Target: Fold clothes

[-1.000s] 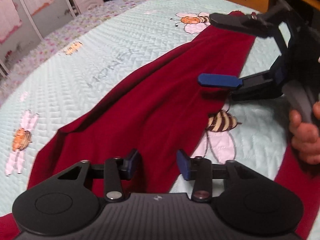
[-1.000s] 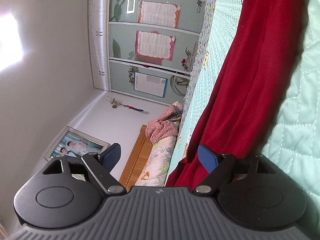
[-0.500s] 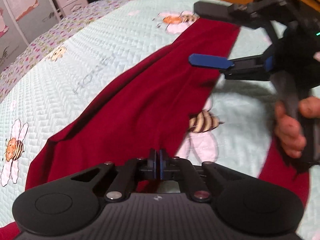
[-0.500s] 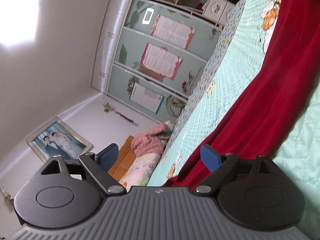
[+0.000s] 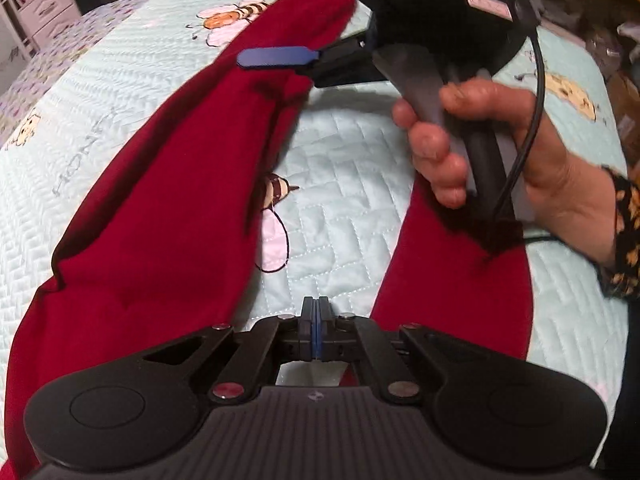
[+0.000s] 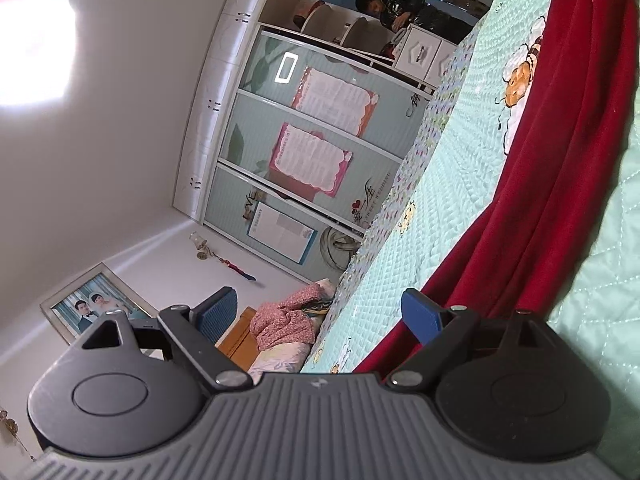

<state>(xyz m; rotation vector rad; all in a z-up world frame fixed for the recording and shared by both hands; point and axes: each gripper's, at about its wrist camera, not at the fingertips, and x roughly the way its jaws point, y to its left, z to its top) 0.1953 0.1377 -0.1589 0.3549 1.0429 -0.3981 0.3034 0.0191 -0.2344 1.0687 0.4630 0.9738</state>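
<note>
A dark red garment (image 5: 160,200) lies stretched along the pale green bee quilt (image 5: 352,184); a second red part (image 5: 452,280) runs under the person's hand (image 5: 480,136). My left gripper (image 5: 316,328) is shut, pads pressed together with nothing visible between them, over the bare quilt between the two red parts. My right gripper (image 5: 256,12), held by that hand, stands open on its side above the garment's far end, its lower blue finger (image 5: 276,57) just over the cloth. In the right wrist view the right gripper (image 6: 316,308) is open and empty, the garment (image 6: 560,140) beside it.
The quilt's flowered border (image 5: 52,64) marks the bed's left side, with white drawers (image 5: 44,12) beyond. A mirrored wardrobe (image 6: 312,152), a pink bedding pile (image 6: 288,320) by the wooden headboard and a framed photo (image 6: 92,304) show in the right wrist view. A cable (image 5: 532,112) hangs by the hand.
My left gripper went from open to shut and slid right, off the red cloth to the bare quilt. The right gripper rolled and drew nearer, staying open.
</note>
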